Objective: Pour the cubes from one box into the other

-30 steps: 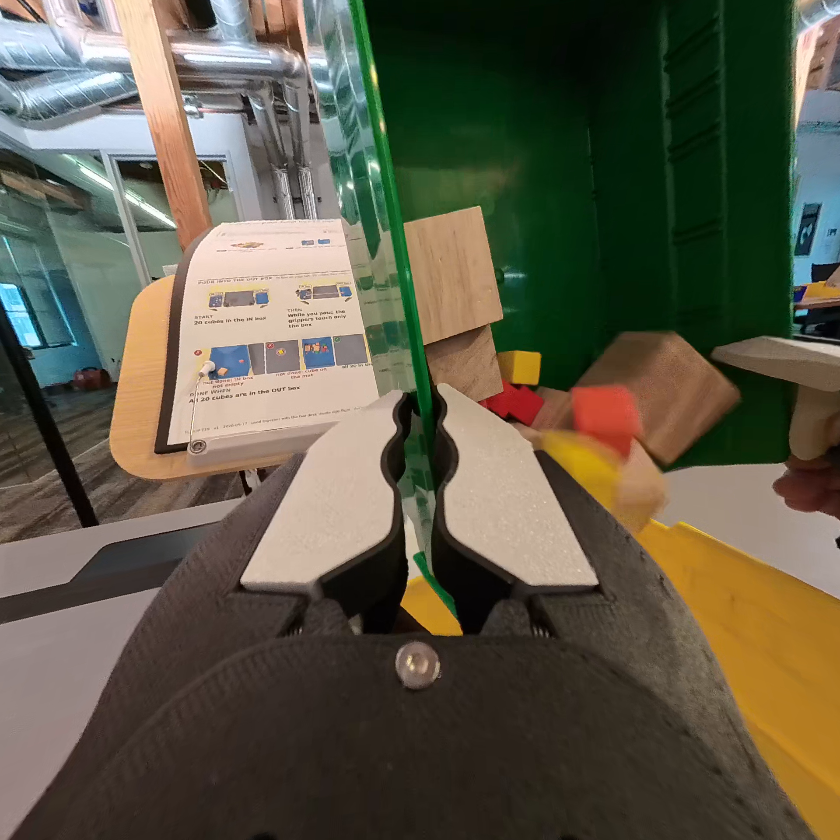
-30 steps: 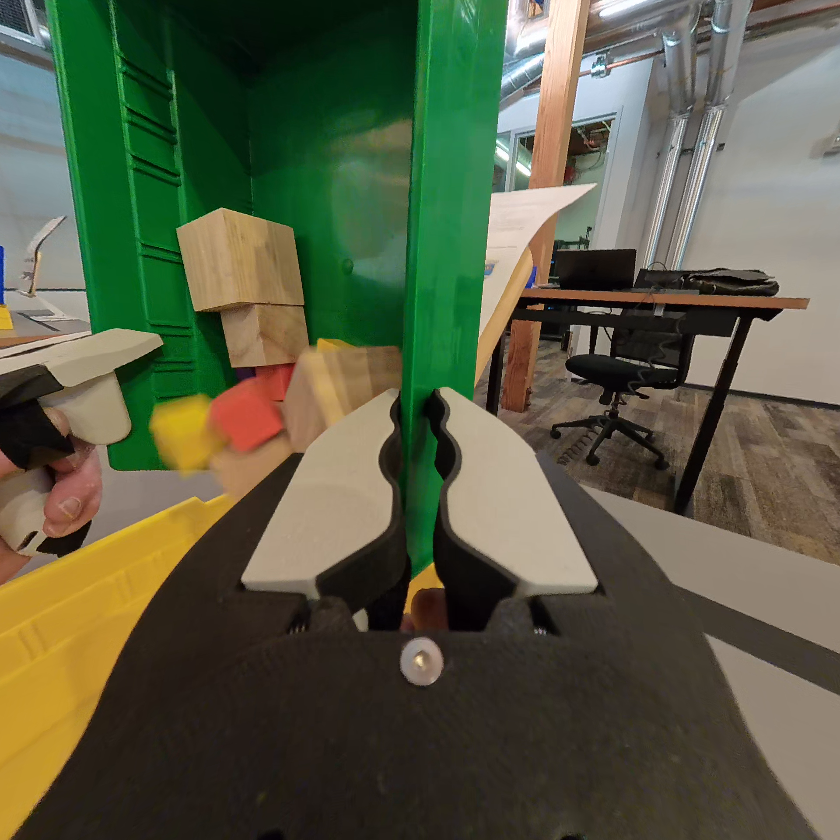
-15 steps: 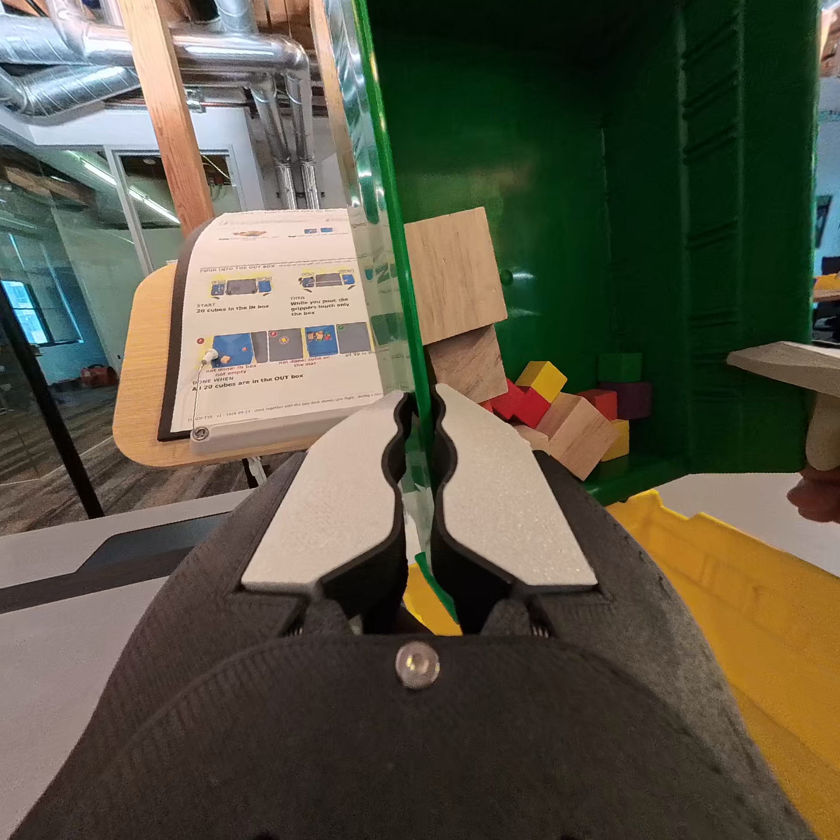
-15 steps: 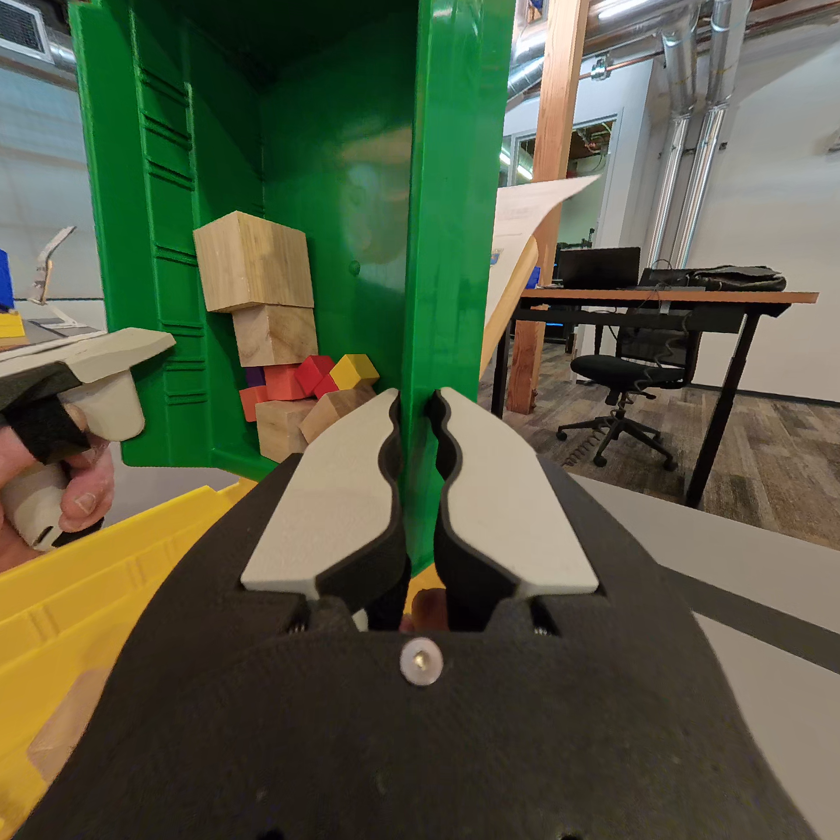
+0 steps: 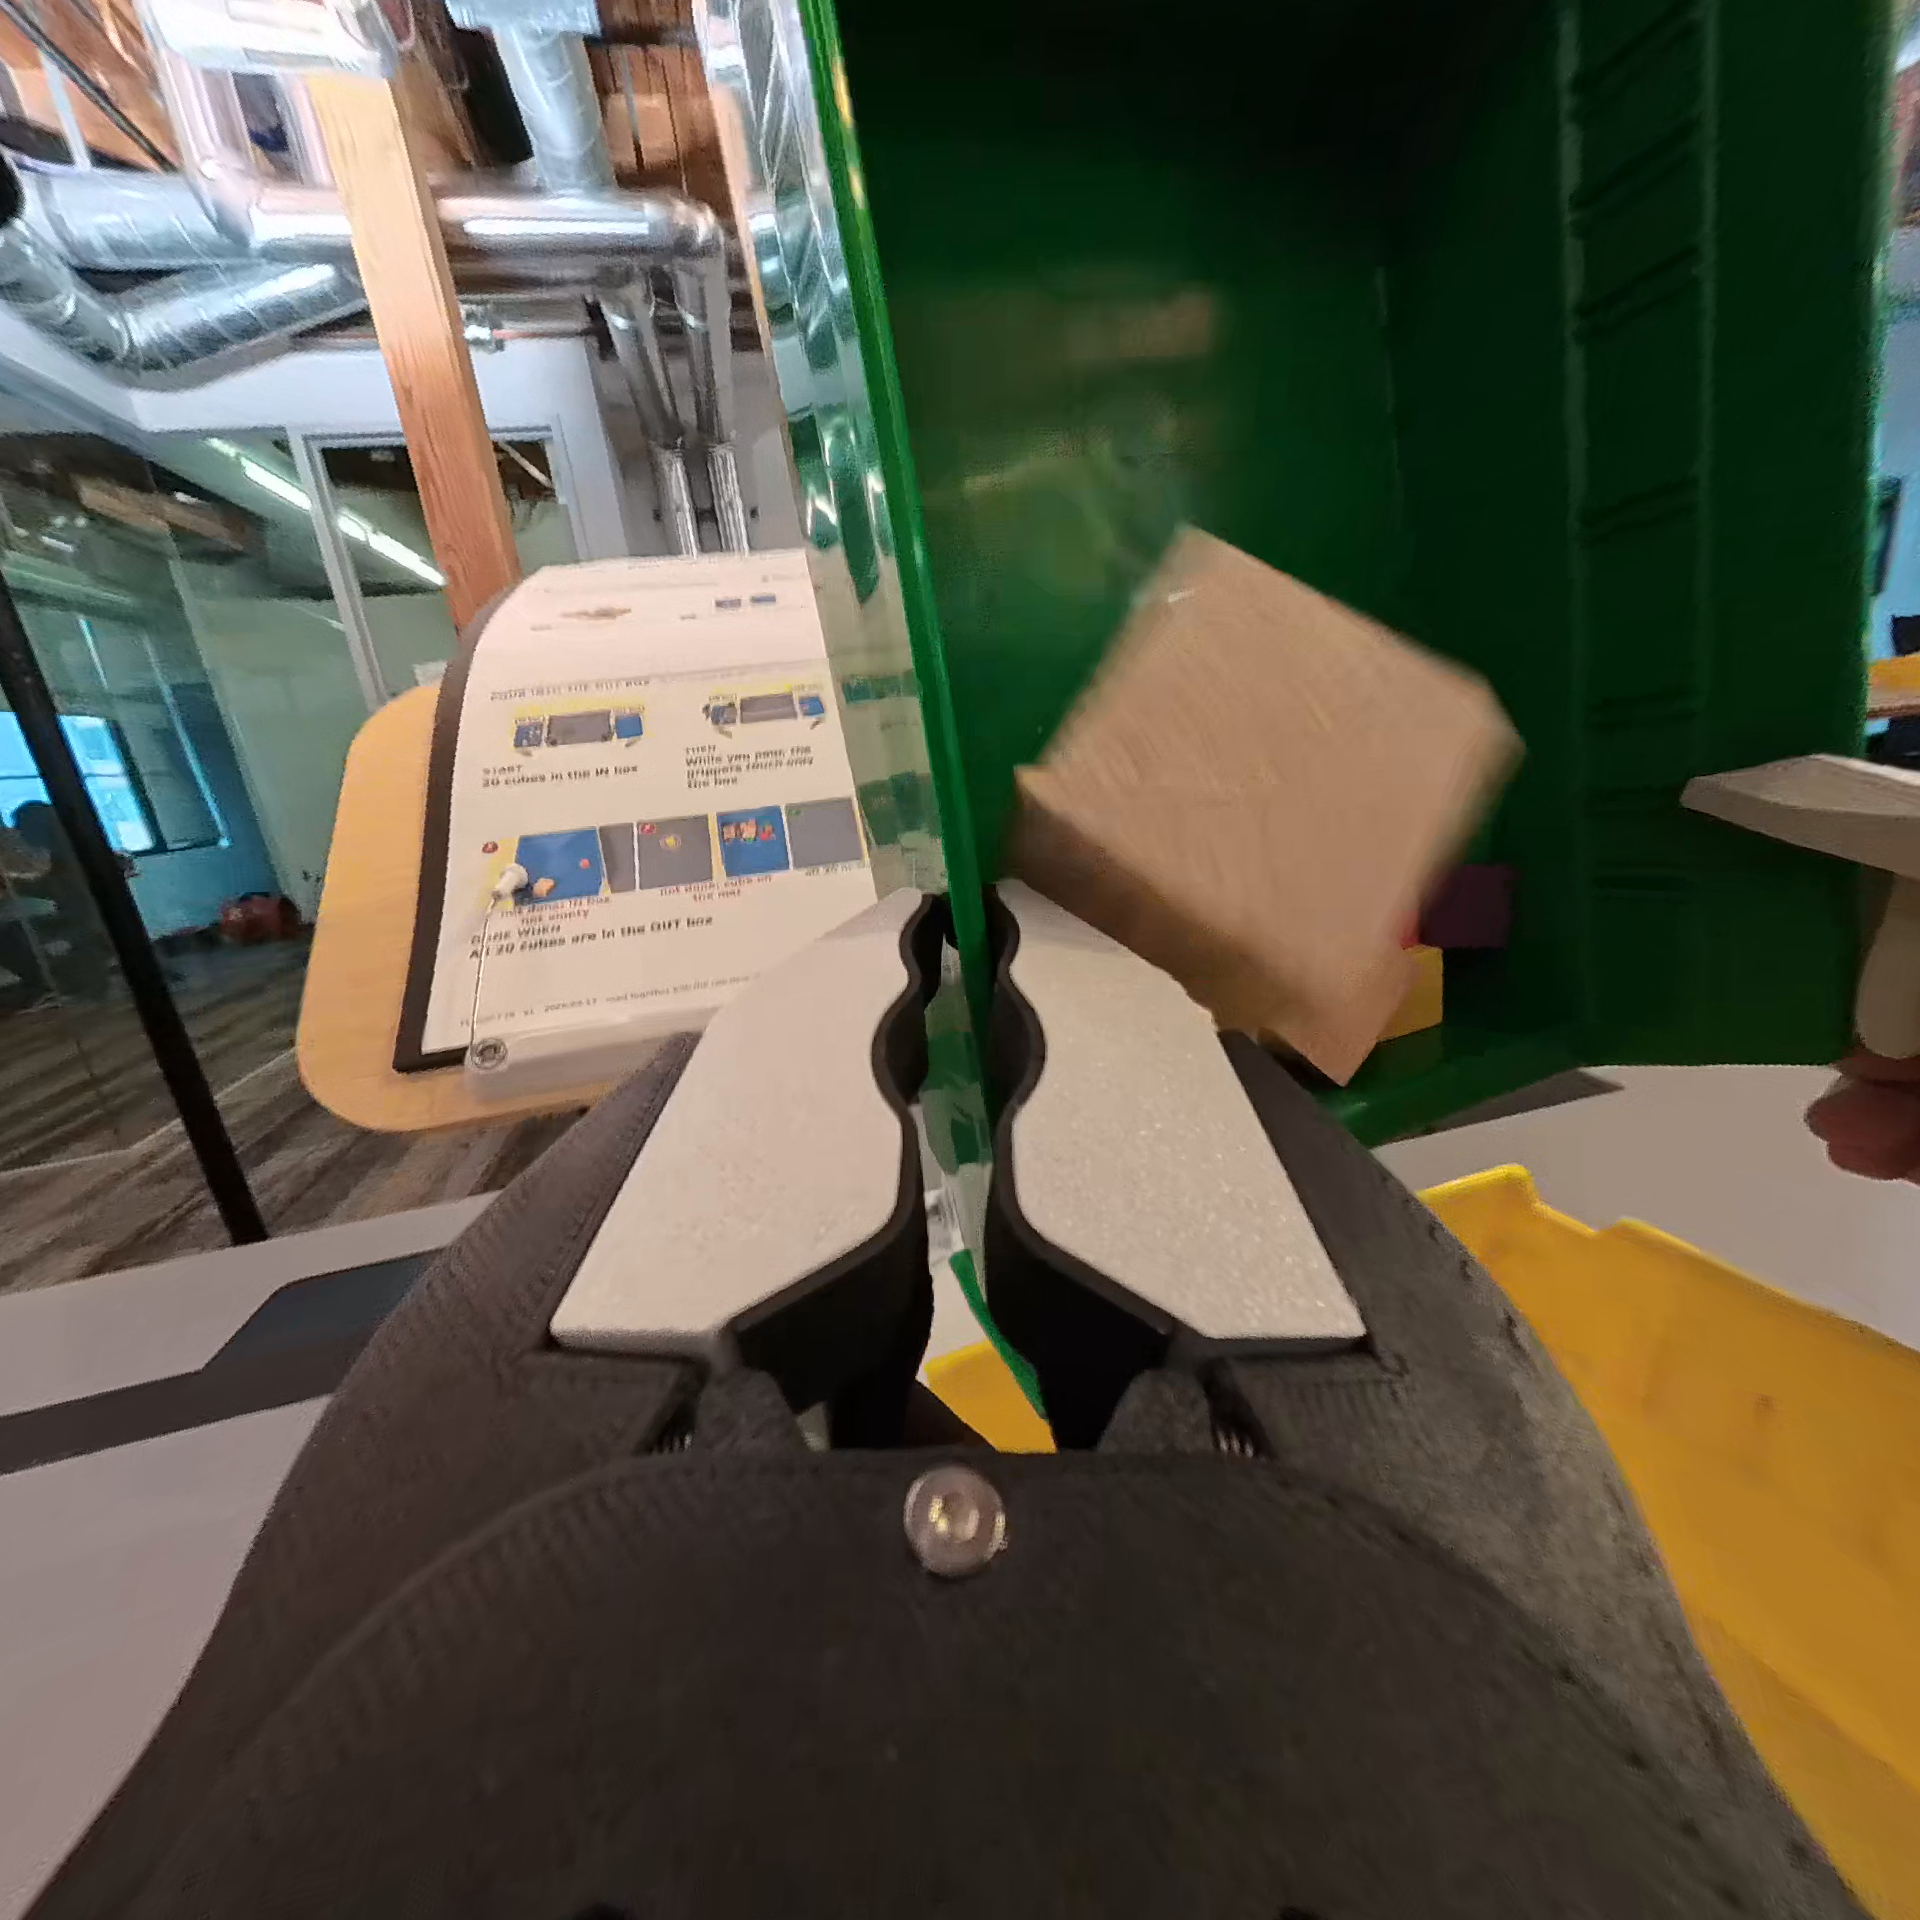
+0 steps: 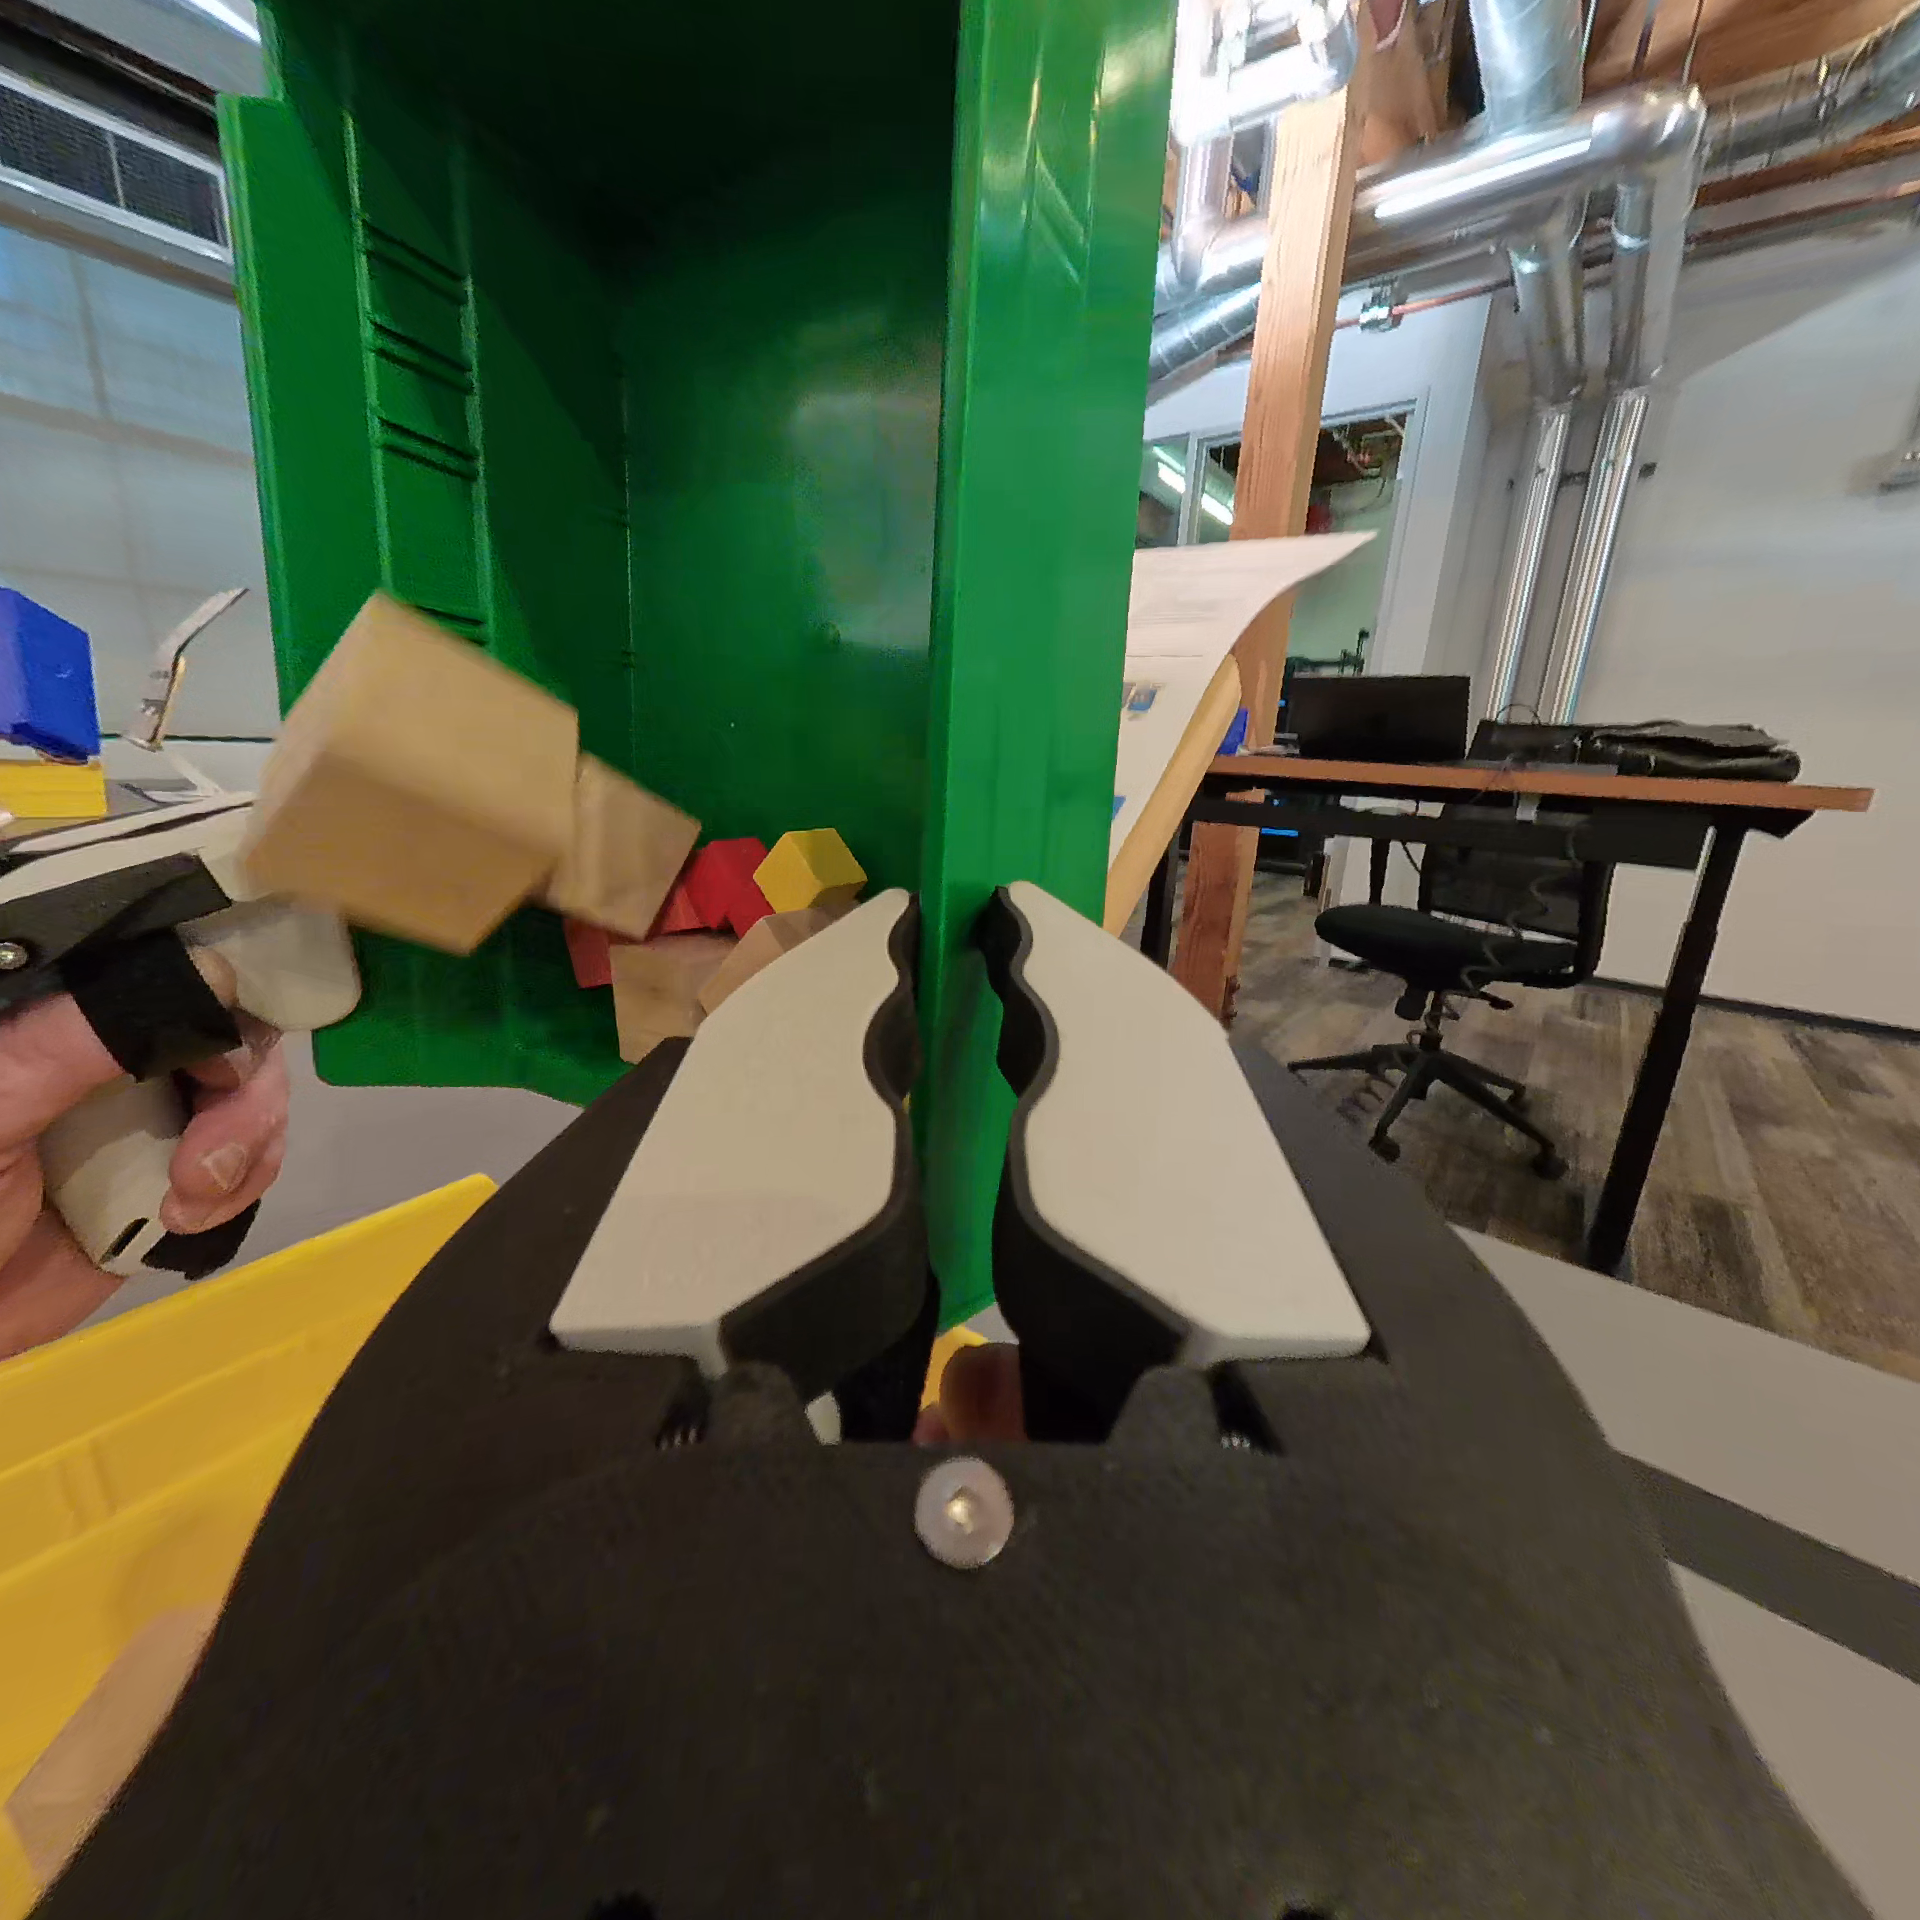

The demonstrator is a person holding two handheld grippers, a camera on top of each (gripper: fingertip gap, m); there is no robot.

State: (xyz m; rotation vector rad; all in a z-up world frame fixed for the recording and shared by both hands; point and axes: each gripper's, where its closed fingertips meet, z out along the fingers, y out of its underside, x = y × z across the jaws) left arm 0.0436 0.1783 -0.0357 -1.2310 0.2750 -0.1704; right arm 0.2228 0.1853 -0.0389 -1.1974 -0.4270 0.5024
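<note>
The green box (image 5: 1299, 416) is tipped up on end above the yellow box (image 5: 1704, 1455). My left gripper (image 5: 961, 914) is shut on one side wall of the green box. My right gripper (image 6: 951, 904) is shut on the opposite wall (image 6: 1029, 623). A large wooden cube (image 5: 1257, 790) is tumbling out, blurred; it also shows in the right wrist view (image 6: 416, 779) with a smaller wooden cube (image 6: 623, 862) behind it. Red (image 6: 727, 883), yellow (image 6: 810, 868) and wooden cubes lie at the green box's low end. A wooden cube (image 6: 94, 1725) lies in the yellow box (image 6: 208, 1403).
A printed instruction sheet on a wooden board (image 5: 644, 810) stands behind the grey table (image 5: 156, 1558). The other gripper and the hand holding it (image 6: 135, 1039) show at the left of the right wrist view. A desk and office chair (image 6: 1455, 935) stand farther off.
The two wooden cubes that clung high on the green box's floor have come loose and are falling. The box has been tipped a little steeper. Both grippers keep their hold.
</note>
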